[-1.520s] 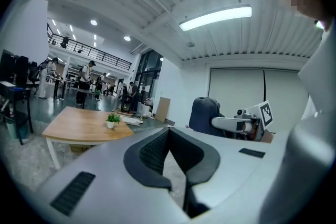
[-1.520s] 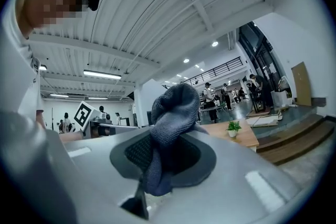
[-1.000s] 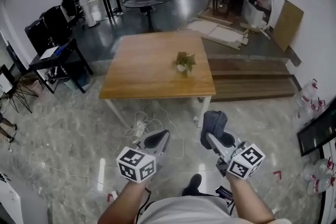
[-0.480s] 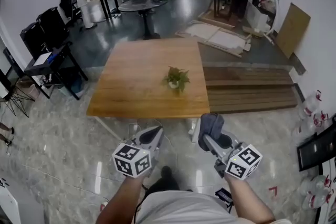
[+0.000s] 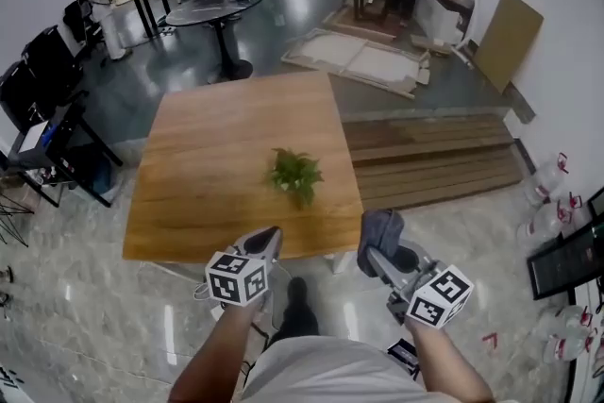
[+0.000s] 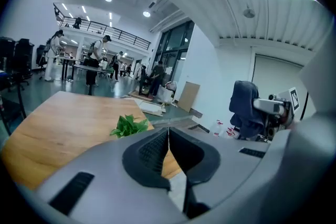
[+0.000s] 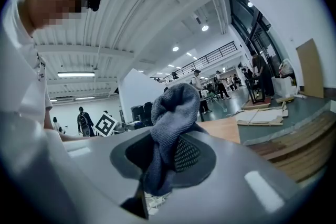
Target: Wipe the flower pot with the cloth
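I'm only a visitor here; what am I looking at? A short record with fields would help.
Place: wooden table in an open hall
On table: potted plant, upright, toward the near edge
Left gripper: jaws together, empty
Right gripper: shut on a blue-grey cloth
Contact: neither gripper touches the plant
Wiping: not yet begun

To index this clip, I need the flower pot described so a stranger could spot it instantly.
The square wooden table fills the middle of the floor. The potted plant stands right of its centre: small, leafy green, the only thing on that tabletop.
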The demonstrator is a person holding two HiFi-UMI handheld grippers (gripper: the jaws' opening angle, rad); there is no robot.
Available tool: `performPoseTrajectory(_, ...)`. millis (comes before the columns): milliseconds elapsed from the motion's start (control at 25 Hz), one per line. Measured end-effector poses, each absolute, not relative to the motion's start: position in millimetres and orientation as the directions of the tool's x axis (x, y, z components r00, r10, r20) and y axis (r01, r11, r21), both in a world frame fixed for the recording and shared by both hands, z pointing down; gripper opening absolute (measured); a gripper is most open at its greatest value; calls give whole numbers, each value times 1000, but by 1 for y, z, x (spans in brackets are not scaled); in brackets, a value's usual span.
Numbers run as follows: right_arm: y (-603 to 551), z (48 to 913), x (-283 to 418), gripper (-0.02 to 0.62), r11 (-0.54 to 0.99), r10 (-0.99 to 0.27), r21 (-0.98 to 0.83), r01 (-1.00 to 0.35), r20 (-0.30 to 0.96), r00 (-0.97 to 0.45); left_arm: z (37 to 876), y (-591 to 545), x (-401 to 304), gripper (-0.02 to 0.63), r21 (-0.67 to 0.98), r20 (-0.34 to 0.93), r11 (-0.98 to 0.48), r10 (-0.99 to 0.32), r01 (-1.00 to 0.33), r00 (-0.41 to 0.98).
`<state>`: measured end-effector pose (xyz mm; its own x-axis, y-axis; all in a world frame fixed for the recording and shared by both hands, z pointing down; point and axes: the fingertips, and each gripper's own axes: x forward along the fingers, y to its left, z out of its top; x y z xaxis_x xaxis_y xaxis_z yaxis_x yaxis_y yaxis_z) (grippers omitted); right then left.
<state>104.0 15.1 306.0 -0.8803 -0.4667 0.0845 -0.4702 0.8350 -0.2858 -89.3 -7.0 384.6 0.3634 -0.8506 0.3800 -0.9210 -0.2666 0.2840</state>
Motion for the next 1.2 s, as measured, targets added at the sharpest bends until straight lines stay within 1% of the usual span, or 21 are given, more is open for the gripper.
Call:
performPoseTrajectory(160, -63, 318, 78, 64, 786, -527, -314, -533, 113, -843, 420, -93, -131, 8, 308, 453, -269, -802, -913, 389)
performPoseTrajectory(320, -140, 330, 41, 64, 744, -563, -342, -574, 142, -814, 461, -180, -176, 8, 319, 533, -268, -743, -909, 405)
performPoseTrajectory(440, -181, 344, 17, 64, 712, -583, -362, -602, 172, -794, 491, -230, -198, 9, 315, 577, -295, -696, -902, 428)
performPoseTrajectory(520, -201, 354, 10, 64, 692, -592, -376, -616, 193, -783, 508, -257, -204, 54, 311, 602, -315, -664, -897, 443)
performPoseTrajectory(640, -227, 367, 9, 65, 661, -611, -384, -645, 223, -760, 538, -294, -209, 58, 310, 642, -326, -621, -893, 450)
performPoseTrajectory(920, -265, 396, 14, 64, 573, -652, -410, -709, 296, -698, 619, -343, -219, 71, 323, 748, -338, -482, -884, 457)
performPoseTrajectory(1200, -283, 418, 15, 64, 522, -666, -432, -735, 333, -668, 669, -355, -216, 80, 363, 793, -327, -384, -873, 473)
